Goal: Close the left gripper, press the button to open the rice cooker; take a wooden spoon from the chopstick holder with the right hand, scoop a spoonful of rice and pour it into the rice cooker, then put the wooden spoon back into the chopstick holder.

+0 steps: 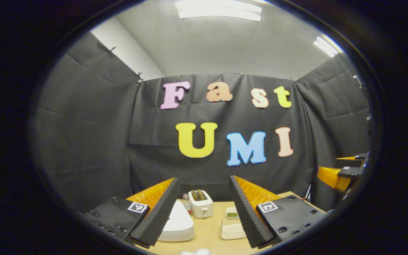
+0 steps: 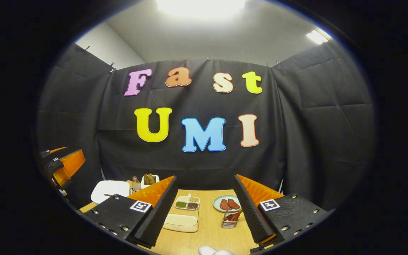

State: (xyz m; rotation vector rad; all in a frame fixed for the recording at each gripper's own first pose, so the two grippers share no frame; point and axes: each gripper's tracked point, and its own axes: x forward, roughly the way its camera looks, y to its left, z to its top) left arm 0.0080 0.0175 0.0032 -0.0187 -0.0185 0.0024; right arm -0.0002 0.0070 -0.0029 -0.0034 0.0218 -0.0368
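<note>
The white rice cooker point(image 1: 177, 224) sits shut on the wooden table point(image 1: 211, 244), partly behind my left gripper's left finger. My left gripper point(image 1: 203, 180) hangs open above the table with nothing between its fingers. In the right gripper view the rice cooker point(image 2: 109, 190) lies at the far left. A metal mesh chopstick holder point(image 2: 229, 220) with a wooden spoon point(image 2: 235, 215) in it stands just left of my right gripper's right finger. My right gripper point(image 2: 205, 177) is open and holds nothing. A divided dish of grains point(image 2: 187, 203) and a cream box point(image 2: 181, 221) lie between its fingers.
A white toaster point(image 1: 201, 204) and a small bottle point(image 1: 186, 201) stand at the back by the wall. A plate of red meat pieces point(image 2: 226, 204) lies behind the holder. The other gripper shows at the edge: right gripper point(image 1: 344, 171), left gripper point(image 2: 64, 166).
</note>
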